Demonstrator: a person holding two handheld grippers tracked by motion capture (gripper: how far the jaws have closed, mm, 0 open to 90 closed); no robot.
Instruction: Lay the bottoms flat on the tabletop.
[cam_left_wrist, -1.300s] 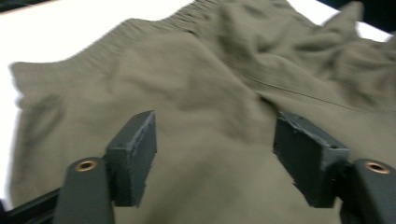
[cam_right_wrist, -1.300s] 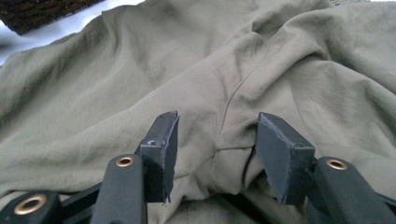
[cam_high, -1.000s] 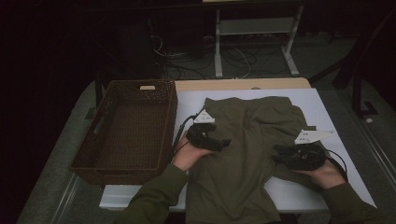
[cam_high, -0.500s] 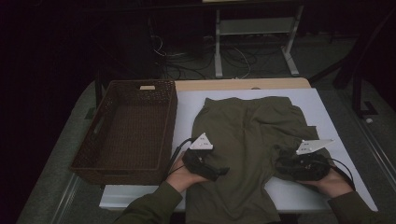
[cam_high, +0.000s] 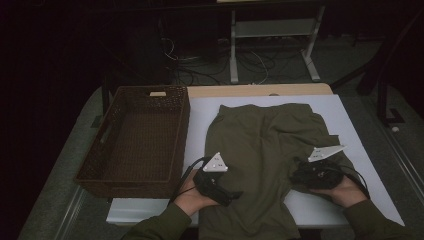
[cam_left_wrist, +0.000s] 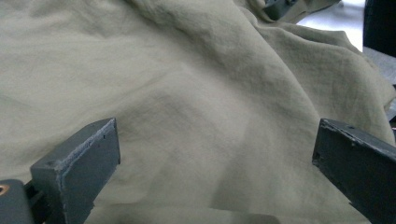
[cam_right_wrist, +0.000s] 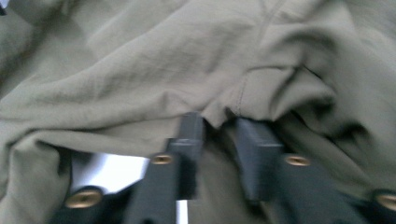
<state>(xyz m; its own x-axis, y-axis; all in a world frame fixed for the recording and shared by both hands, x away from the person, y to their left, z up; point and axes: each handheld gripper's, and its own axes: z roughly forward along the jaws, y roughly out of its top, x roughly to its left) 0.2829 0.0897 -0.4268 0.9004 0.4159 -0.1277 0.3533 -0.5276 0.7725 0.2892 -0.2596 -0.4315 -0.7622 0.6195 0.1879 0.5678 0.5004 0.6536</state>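
basket high view | right tool closing, cloth between

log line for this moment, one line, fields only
left gripper: open, just opening, over olive garment | right gripper: just closing on garment fold | wicker basket: left of garment

On the white table I count one olive-green cloth garment, one brown woven wicker basket, and two black handheld grippers, left and right.
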